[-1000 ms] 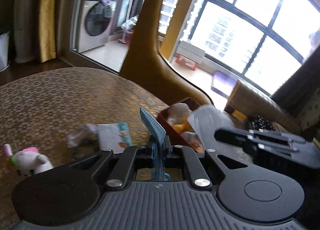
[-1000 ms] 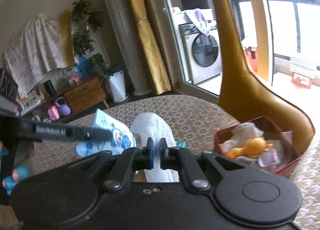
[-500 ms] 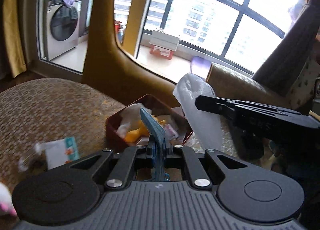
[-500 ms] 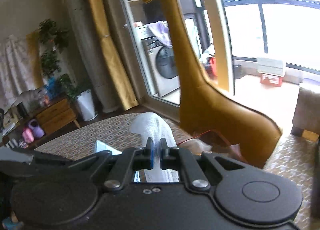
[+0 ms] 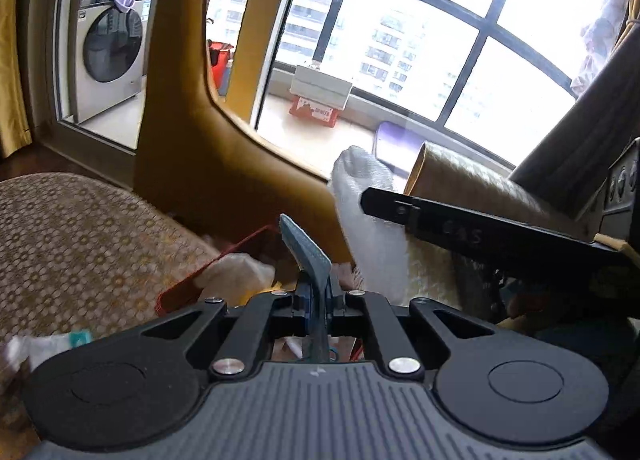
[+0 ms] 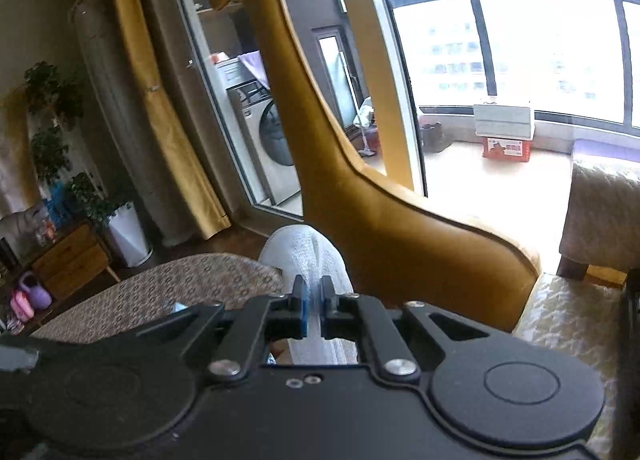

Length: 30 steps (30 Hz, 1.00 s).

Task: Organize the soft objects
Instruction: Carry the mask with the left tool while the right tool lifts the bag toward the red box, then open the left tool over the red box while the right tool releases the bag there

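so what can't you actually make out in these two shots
- Red box contents, left wrist view: mostly hidden behind the left gripper and its blue pouch.
- Red box, right wrist view: not visible.
- White mesh wrap, right wrist view: lower end hidden by the right gripper.

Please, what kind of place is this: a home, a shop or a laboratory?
Most likely a home, a living room beside a glazed balcony. A washing machine stands behind glass, potted plants and a wooden drawer cabinet line the wall, and apartment blocks show through the big window.
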Motion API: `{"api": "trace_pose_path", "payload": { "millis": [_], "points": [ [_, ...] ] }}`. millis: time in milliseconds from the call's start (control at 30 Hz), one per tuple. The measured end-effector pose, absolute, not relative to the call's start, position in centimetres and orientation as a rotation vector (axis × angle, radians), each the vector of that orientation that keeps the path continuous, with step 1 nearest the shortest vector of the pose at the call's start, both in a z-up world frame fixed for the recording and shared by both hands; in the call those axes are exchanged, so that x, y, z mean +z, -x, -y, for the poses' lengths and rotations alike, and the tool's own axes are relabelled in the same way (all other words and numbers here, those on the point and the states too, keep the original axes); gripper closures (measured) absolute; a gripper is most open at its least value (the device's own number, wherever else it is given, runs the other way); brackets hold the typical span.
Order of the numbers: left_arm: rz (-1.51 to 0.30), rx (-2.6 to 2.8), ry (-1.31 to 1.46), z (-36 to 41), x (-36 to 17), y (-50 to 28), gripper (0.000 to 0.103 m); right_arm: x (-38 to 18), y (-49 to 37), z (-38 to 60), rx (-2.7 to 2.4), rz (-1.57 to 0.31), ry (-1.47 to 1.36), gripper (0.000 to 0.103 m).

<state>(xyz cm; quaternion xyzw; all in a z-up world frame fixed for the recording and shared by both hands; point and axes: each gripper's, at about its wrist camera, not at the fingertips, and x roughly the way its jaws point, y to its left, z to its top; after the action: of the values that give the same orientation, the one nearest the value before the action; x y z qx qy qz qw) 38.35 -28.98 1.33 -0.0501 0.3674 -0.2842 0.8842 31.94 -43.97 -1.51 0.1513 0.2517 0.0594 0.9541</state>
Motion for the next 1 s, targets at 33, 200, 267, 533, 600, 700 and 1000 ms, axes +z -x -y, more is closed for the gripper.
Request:
{"api": "trace_pose_path", "payload": {
  "millis": [33, 200, 267, 533, 600, 700, 1000],
  "points": [
    [-0.759, -0.590, 0.109, 29.3, 1.2, -38.8, 0.096, -1.6, -32.4, 44.2, 0.118, -0.507, -0.310, 0.099],
    [-0.762, -0.585, 0.135, 30.1, -0.5, -40.7, 0.096, -2.4, -34.0, 45.0, 0.105, -0.493, -0.307, 0.098],
    [-0.782, -0.580, 0.134, 30.3, -1.8, -41.3, 0.096, -3.4, -34.4, 45.3, 0.106, -0.502, -0.313, 0.098],
    [-0.873, -0.565, 0.132, 30.2, -6.6, -42.9, 0.096, -8.7, -35.8, 44.6, 0.105, -0.645, -0.290, 0.098],
    [-0.884, -0.567, 0.126, 30.2, -7.2, -43.1, 0.096, -9.6, -35.8, 44.2, 0.104, -0.664, -0.289, 0.098],
    [-0.899, -0.557, 0.110, 29.9, -7.8, -43.3, 0.096, -10.3, -35.9, 43.7, 0.104, -0.684, -0.289, 0.098],
    [-0.947, -0.524, 0.092, 29.0, -9.4, -43.7, 0.095, -12.0, -36.4, 42.8, 0.113, -0.742, -0.291, 0.098]
  ]
}}
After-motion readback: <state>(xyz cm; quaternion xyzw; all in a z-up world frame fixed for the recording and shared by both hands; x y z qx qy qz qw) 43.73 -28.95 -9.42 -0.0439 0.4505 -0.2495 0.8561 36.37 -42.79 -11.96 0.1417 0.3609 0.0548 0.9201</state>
